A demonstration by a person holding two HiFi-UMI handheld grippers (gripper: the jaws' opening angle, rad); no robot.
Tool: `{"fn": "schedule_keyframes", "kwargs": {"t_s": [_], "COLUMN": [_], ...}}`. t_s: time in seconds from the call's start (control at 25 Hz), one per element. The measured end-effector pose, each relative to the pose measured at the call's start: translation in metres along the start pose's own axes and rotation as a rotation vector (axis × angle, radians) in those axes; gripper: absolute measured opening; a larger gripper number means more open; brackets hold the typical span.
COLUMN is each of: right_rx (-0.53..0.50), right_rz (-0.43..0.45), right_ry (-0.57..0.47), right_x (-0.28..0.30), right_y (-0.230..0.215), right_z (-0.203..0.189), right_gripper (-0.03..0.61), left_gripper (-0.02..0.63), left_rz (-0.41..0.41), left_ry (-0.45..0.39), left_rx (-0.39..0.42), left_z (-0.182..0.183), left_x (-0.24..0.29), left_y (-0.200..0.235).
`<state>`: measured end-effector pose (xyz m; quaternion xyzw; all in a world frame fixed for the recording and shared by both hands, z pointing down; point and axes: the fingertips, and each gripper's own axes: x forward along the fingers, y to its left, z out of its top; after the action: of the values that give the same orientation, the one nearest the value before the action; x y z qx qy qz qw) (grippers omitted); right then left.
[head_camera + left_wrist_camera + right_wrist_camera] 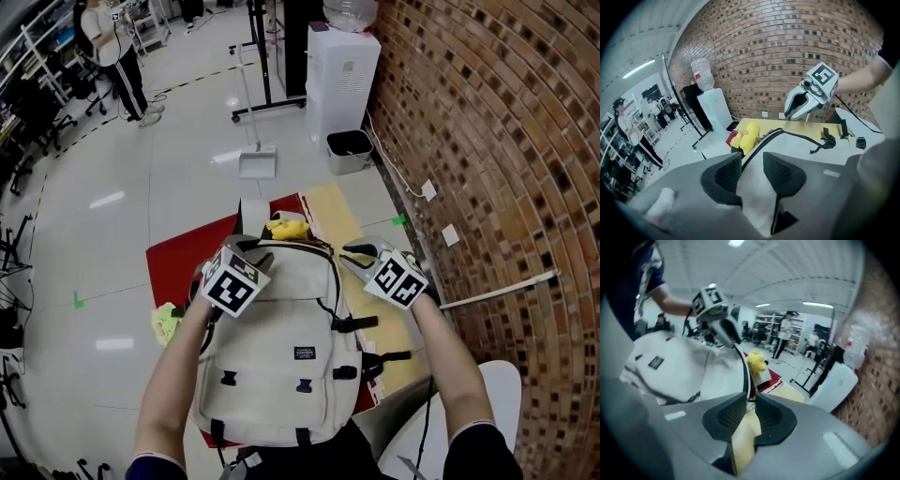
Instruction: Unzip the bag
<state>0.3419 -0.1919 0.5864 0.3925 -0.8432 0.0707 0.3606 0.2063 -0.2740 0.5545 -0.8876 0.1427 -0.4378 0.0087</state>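
Beige bag (281, 347) lies flat on a red mat (178, 258), its top end toward both grippers. Left gripper (255, 258) is at the bag's top left corner and right gripper (354, 253) at its top right corner. The two are near each other across the top edge.

Left gripper view: jaws wide apart. Pale bag fabric lies beneath and between them, but neither pad presses on it, so nothing is gripped. Ahead of the jaws the black zip track (787, 133) curves off to the right. A yellow toy (750, 135) sits just beyond the tips. The right gripper is farther ahead and higher.

Right gripper view: jaws part-way open with a narrow gap and no hold on anything. The zip track runs straight up to the tips; whether it touches them cannot be told. A yellow board (743, 437) shows through the gap, below. The bag's body is left of the jaws, and the yellow toy is ahead, past the tips.
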Motion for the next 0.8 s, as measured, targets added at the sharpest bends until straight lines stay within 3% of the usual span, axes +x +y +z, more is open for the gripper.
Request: {"fn": "schedule_keyframes", "kwargs": {"t_s": [0.08,0.2,0.44,0.64,0.8], "right_rx": [-0.218,-0.415,-0.642,-0.776,-0.869], "right_rz": [0.066,0.143,0.24,0.283,0.343], "right_ry": [0.062,0.085,0.084,0.032,0.039], "right_x": [0.009,0.021,0.044,0.057,0.058], "right_y": [0.005,0.005,0.006,0.01,0.017], "right_z": [-0.011,-0.023,-0.037,-0.026,-0.029], "right_gripper": [0.083,0.118,0.103,0.103,0.027], "left_gripper": [0.154,0.156,0.155,0.155,0.155], "left_rz": [0.003,-0.006,-0.032,-0.03,-0.041], "left_ry": [0.043,0.113,0.228,0.251,0.249], "left_rx": [0.049,0.056,0.062,0.026,0.007], "left_z": [0.004,-0.004,-0.033,-0.043,-0.045], "left_x": [0.014,0.031,0.052,0.061,0.064], "left_y": [0.004,0.012,0.018,0.023,0.025]}}
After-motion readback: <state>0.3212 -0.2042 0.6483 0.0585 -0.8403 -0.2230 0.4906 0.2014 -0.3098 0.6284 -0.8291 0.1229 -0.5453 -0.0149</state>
